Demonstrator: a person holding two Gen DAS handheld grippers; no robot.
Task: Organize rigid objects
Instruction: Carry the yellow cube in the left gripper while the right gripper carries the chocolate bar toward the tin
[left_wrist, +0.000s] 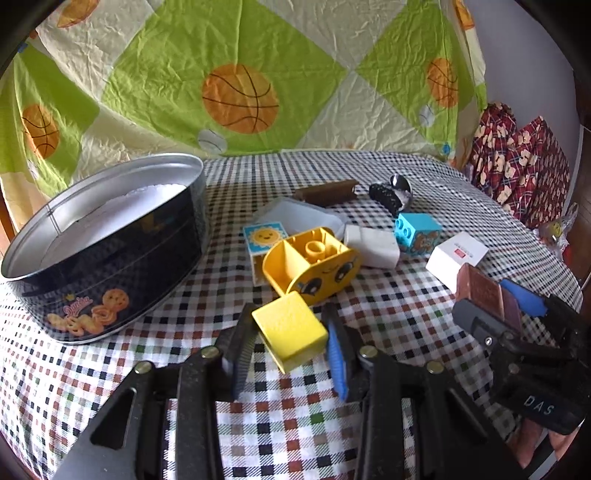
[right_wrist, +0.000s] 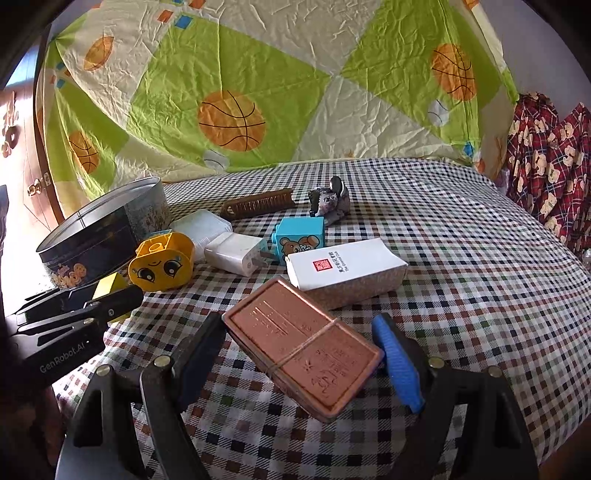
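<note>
Left tool (left_wrist: 290, 341) grips a yellow block (left_wrist: 290, 330); right tool (right_wrist: 303, 354) clamps a copper box (right_wrist: 304, 347); tin (left_wrist: 107, 251) left of both.

Yellow block (left_wrist: 290, 331), copper-brown box (right_wrist: 304, 345), dark blue cookie tin (left_wrist: 107, 254), multicoloured checked tablecloth (left_wrist: 369, 306), green-and-cream basketball-print sheet (left_wrist: 240, 92)

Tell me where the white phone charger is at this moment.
The white phone charger lies on the checked tablecloth at mid-table, between the yellow face-printed toy block on its left and the blue bear block on its right.
</note>
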